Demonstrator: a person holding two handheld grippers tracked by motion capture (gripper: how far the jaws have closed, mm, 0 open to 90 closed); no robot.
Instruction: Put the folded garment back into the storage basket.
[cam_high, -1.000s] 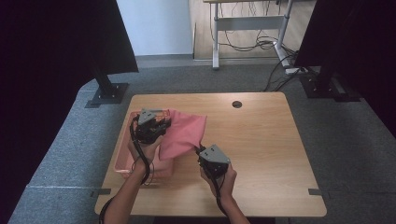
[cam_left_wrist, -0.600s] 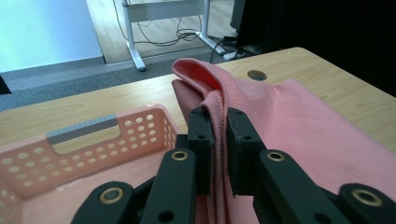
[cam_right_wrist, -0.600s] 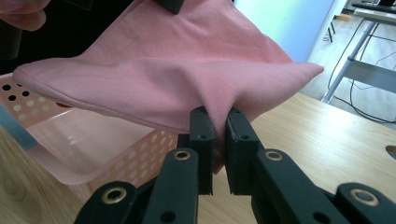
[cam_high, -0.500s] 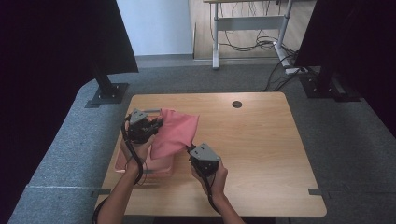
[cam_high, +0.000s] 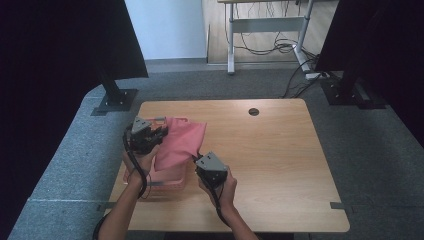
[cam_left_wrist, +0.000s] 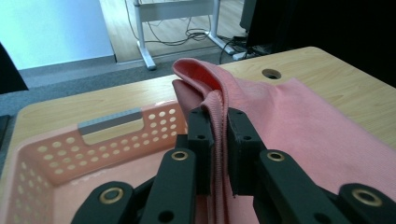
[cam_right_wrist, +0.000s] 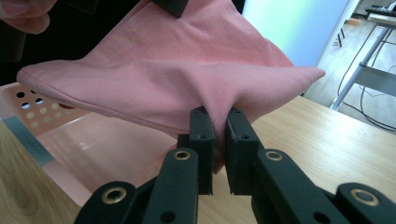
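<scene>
A folded pink cloth (cam_high: 179, 142) hangs stretched between my two grippers over a pink perforated basket (cam_high: 170, 181) at the table's left side. My left gripper (cam_high: 161, 131) is shut on the cloth's far edge; in the left gripper view the cloth (cam_left_wrist: 299, 121) is pinched between the black jaws (cam_left_wrist: 218, 140). My right gripper (cam_high: 198, 159) is shut on the near corner of the cloth (cam_right_wrist: 187, 74), with the fabric squeezed between its jaws (cam_right_wrist: 219, 135). The basket (cam_right_wrist: 84, 149) lies below, to the left in that view.
The wooden table (cam_high: 280, 165) has a round cable hole (cam_high: 254, 111) near its far edge. The basket's far wall has a grey handle slot (cam_left_wrist: 111, 122). Black stands and a desk with cables are on the floor beyond.
Both grippers have carried the cloth leftward, so it now hangs more over the basket. Both grips stay as they were.
</scene>
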